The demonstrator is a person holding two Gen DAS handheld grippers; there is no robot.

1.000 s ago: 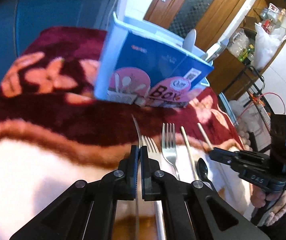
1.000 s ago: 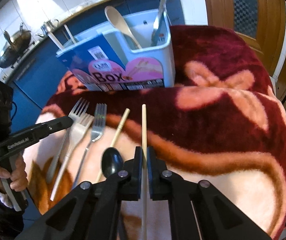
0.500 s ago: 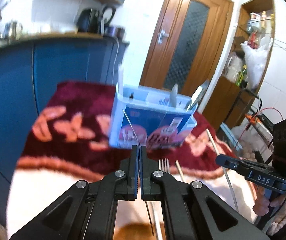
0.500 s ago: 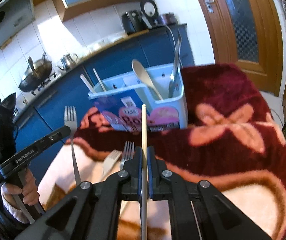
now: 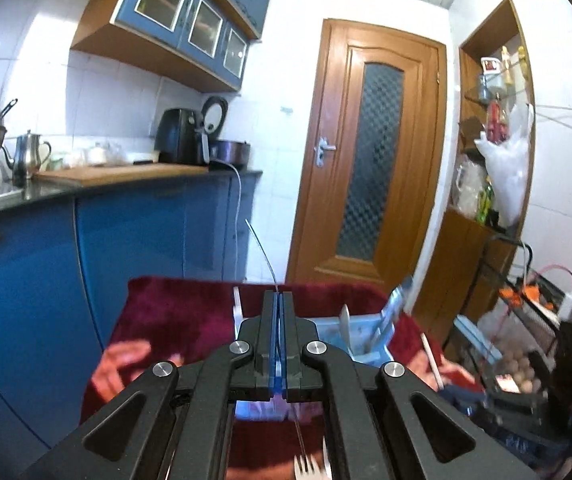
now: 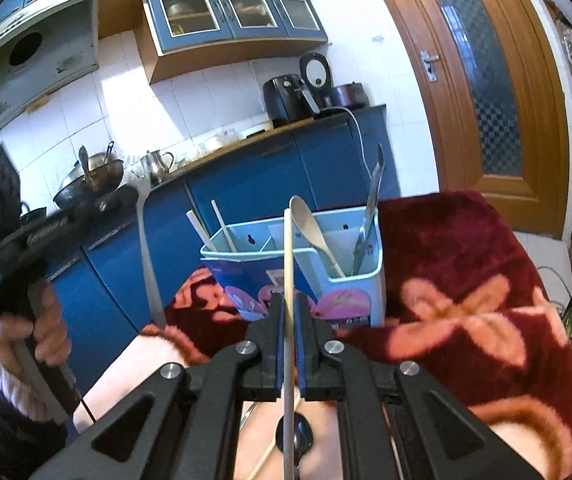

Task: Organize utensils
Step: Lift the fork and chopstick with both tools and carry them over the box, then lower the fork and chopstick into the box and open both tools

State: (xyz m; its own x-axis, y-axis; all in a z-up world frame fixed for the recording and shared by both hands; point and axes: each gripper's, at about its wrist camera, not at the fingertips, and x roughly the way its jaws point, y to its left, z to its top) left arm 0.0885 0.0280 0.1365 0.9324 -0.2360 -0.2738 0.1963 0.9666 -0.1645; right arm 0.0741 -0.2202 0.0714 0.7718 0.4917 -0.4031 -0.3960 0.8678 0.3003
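Left tongs (image 5: 277,300): squeezed tight on a thin metal utensil (image 5: 261,248), held edge-on so it looks like a wire. It sticks up past the tips and also hangs down under them. From the right camera the left tongs (image 6: 97,210) are blurry, and the utensil (image 6: 147,264) looks like a long silver handle lifted in the air, left of the box.

Right tongs (image 6: 290,300): pressed shut on a pale wooden chopstick (image 6: 288,272). The stick stands almost straight up between the fingers, with its top in front of the box.

Utensil box (image 6: 306,268): light blue with pink pictures on the front. It sits on the red flowery blanket (image 6: 466,280) that covers the counter.

Inside the box: two pale chopsticks (image 6: 213,228) in the left part, a wooden spoon (image 6: 312,232) in the right part, and a metal utensil (image 6: 370,216) leaning beside the spoon (I cannot tell what kind).

Still lying on the blanket: a black spoon (image 6: 304,438) and another chopstick (image 6: 267,454) under the right tongs, and a fork (image 5: 305,468) under the left tongs.

Person's hand (image 6: 33,332): wrapped around the left tongs' handle.
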